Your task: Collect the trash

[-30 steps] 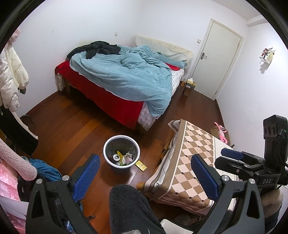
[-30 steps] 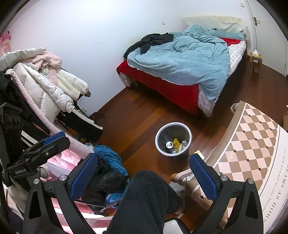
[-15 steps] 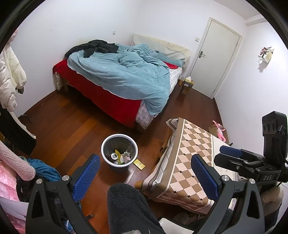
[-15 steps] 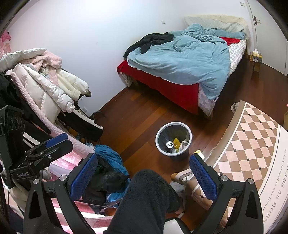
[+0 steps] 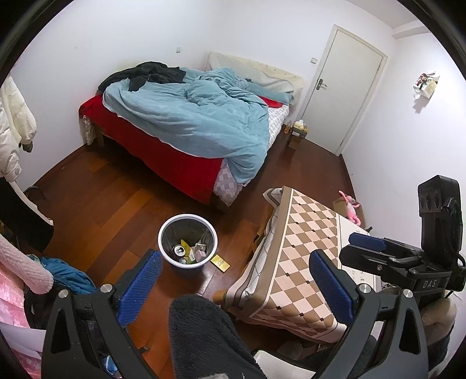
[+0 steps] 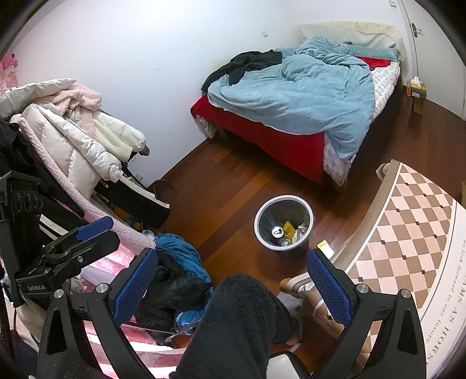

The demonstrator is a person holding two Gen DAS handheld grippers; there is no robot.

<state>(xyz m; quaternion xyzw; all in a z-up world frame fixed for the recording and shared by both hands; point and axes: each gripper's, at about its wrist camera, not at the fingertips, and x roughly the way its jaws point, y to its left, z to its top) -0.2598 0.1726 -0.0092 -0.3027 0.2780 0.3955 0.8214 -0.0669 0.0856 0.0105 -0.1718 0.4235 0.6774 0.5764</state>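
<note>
Over the wooden floor (image 5: 96,201) we held our left gripper (image 5: 236,282) and right gripper (image 6: 230,280) spread wide, empty; the trash bin (image 5: 188,245), holding a can (image 5: 178,249), stood ahead, a yellow packet (image 5: 220,263) just beside it.

Bedroom: white walls (image 5: 233,26); dark wood floor (image 5: 110,201); bed (image 5: 186,128) upper centre under rumpled blue duvet (image 5: 204,116); closed white door (image 5: 346,96) upper right; checked-cloth table (image 5: 297,256) lower right.
</note>
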